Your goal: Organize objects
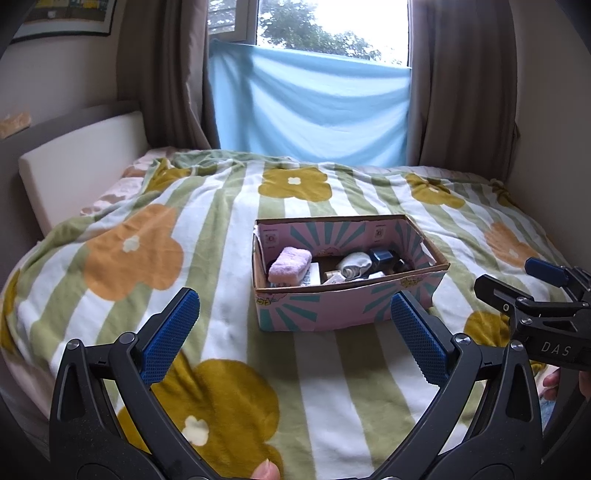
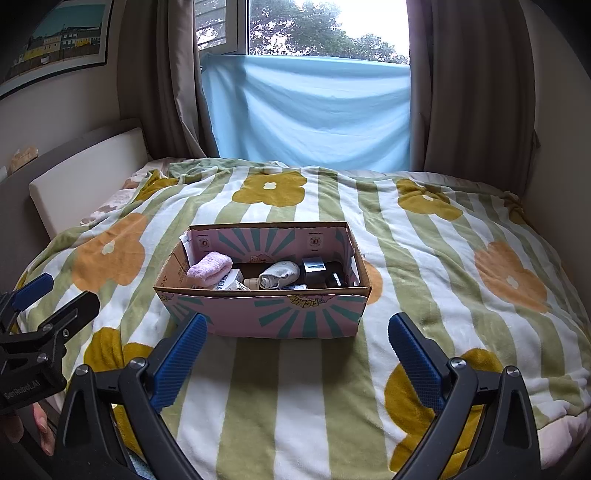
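Both sets of fingers stand wide apart and empty: the left gripper (image 1: 295,336) and the right gripper (image 2: 297,354) hover just short of the cardboard box (image 2: 266,314) on the bed (image 2: 461,295). The box looks light but bendy-walled, best taken by its end walls; the lilac towel roll (image 2: 208,272) and grey sock (image 2: 279,275) inside are soft, easily pinched. Gripper lettering reads "DAS" and "GenRobot.AI"

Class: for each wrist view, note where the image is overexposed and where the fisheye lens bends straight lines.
Left wrist view: the sky in the window is blown out white; the curtains bow inward near the dark corners. Right wrist view: the same window glare; the framed picture leans and curves; the box interior sits in shadow.
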